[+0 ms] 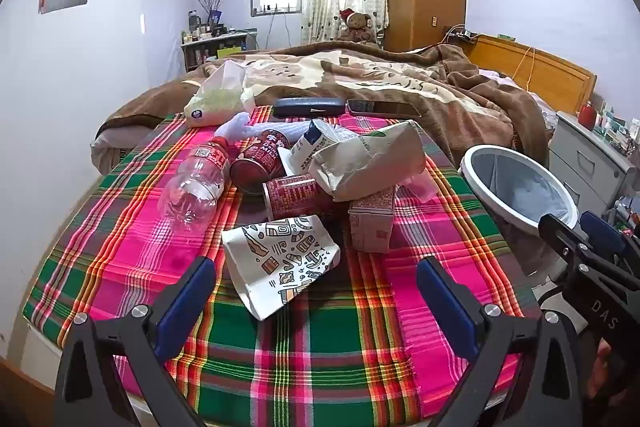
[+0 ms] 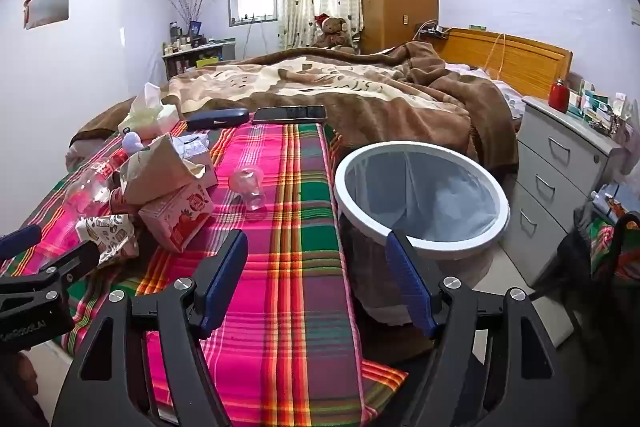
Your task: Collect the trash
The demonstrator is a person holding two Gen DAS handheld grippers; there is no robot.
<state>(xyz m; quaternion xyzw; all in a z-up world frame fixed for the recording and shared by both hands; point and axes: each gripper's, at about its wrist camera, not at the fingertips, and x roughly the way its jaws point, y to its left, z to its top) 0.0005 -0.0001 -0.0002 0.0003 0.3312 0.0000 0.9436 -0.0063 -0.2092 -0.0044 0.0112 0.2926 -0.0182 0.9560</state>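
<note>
Two black grippers with blue finger pads hover over a bed covered by a pink, green and orange plaid cloth. The left gripper has its jaws spread wide with nothing between the pads; just ahead of it lies a crumpled white paper bag printed with brown doodles. The right gripper is likewise wide apart and empty, hanging above the cloth's near edge, with its right finger in front of the rim of a round white-rimmed waste bin lined with a grey bag.

The trash sits in a loose heap on the cloth, to the left of the bin. Behind the printed bag are a red drink can lying on its side, a second red can tilted behind it, a clear plastic bottle with a red label lying on its side, a crumpled brown paper bag resting on top of the pile, and a pink strawberry-printed drink carton under the brown bag's near edge. In the right wrist view a small clear plastic cup lies alone on the cloth between the heap and the bin.

Farther back, at the cloth's far edge, lie a dark blue glasses case and a black phone, side by side, near a soft pack of tissues. A brown patterned blanket covers the rest of the bed.
</note>
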